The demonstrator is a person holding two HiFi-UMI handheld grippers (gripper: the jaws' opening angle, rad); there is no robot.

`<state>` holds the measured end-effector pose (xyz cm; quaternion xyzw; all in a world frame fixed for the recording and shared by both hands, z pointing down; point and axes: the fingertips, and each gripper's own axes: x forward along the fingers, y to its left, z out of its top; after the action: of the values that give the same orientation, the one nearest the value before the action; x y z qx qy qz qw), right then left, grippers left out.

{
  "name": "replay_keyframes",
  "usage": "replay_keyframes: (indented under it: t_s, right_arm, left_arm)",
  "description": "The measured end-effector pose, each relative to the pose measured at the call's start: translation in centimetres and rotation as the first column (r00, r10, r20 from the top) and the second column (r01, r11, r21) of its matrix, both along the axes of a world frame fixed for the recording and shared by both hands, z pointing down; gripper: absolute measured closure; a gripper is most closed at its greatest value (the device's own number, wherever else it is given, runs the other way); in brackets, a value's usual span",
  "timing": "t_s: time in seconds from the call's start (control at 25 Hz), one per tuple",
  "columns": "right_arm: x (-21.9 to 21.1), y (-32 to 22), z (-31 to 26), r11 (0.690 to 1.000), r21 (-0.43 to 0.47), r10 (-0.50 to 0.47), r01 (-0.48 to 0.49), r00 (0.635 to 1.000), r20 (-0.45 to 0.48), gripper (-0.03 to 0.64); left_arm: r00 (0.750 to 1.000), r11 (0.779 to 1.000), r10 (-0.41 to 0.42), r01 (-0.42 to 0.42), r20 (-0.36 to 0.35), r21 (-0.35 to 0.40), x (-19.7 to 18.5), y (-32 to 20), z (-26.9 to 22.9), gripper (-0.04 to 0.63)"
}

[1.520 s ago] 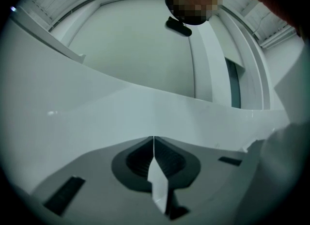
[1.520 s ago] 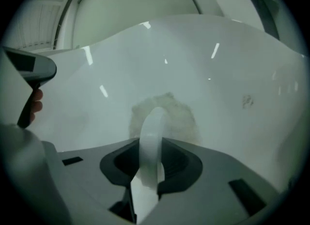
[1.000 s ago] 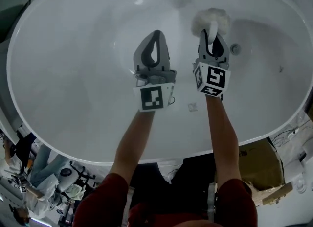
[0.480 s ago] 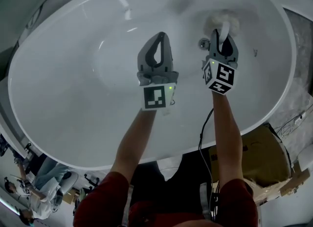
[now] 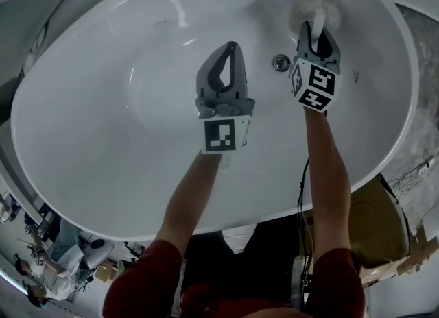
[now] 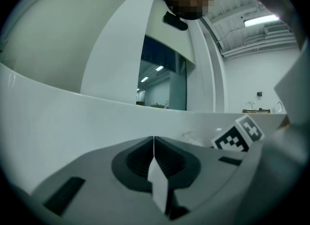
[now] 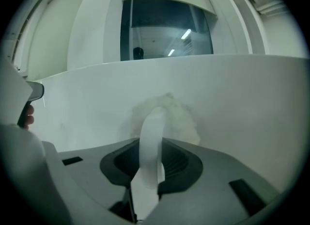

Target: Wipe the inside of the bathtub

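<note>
The fluffy scrubber [image 5: 315,9] has slid up the bathtub's [image 5: 82,173] far wall, past the drain [image 5: 280,62] — it sits straight ahead of the right gripper [image 5: 316,32], whose jaws clamp its handle [image 7: 151,141]. The left gripper [image 5: 230,48] — closed, empty — hovers farther off.

The tub [image 5: 103,104] is smooth, glossy white with bright glints. The right fingers [image 7: 218,180] are matt grey plastic. Beyond them is a fluffy, fibrous white pad [image 7: 172,115], and between them its smooth white plastic handle [image 7: 150,141]. Left of them sits a shiny metal drain [image 5: 280,62].
</note>
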<state>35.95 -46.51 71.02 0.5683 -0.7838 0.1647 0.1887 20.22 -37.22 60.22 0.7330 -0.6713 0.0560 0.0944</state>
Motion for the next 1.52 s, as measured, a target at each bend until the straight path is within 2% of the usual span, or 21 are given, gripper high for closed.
replay_keyframes:
  t_s: [0.32,0.56,0.64,0.76,0.84,1.12,1.36,1.52]
  right_arm:
    - [-1.1,-1.5,1.8,0.998,0.055,0.038,-0.038,0.999,0.000,0.513]
    - [-8.5,-4.1,0.0,0.996,0.038,0.079,-0.080,0.997,0.018,0.511]
    - [-7.9,-4.1,0.0,0.996,0.032,0.077,-0.078,0.997,0.020,0.511]
    - [-5.1,-2.1,0.9,0.998,0.028,0.062,-0.063,0.998,0.021,0.511]
    - [-5.5,-1.4,0.9,0.998,0.027,0.056,-0.056,0.998,0.022,0.511]
    - [-11.2,1.3,0.1,1.000,0.020,-0.011,0.010,1.000,0.028,0.511]
    - [-17.5,2.8,-0.5,1.000,0.002,-0.026,0.026,0.999,0.037,0.511]
    - [-22.0,4.7,-1.1,0.993,0.023,-0.117,0.117,0.993,-0.011,0.511]
  left_arm:
    - [1.000,1.000,0.000,0.000,0.006,-0.029,-0.4,0.8,2.8,0.580]
    - [0.999,0.998,-0.043,0.042,-0.014,-0.037,-9.0,-0.3,1.5,0.580]
    - [0.998,0.998,-0.053,0.052,-0.016,-0.033,-8.4,0.3,1.4,0.580]
    - [0.998,0.998,-0.059,0.058,-0.008,-0.022,-5.4,3.3,2.0,0.580]
    - [0.998,0.997,-0.070,0.070,-0.002,-0.030,-5.8,4.7,2.1,0.580]
    - [0.988,0.988,-0.152,0.152,-0.003,-0.022,-11.2,8.6,0.6,0.580]
    - [0.980,0.980,-0.199,0.199,-0.003,-0.022,-17.8,10.7,0.2,0.580]
    - [0.977,0.977,-0.213,0.213,0.004,-0.027,-20.7,12.4,-0.1,0.580]
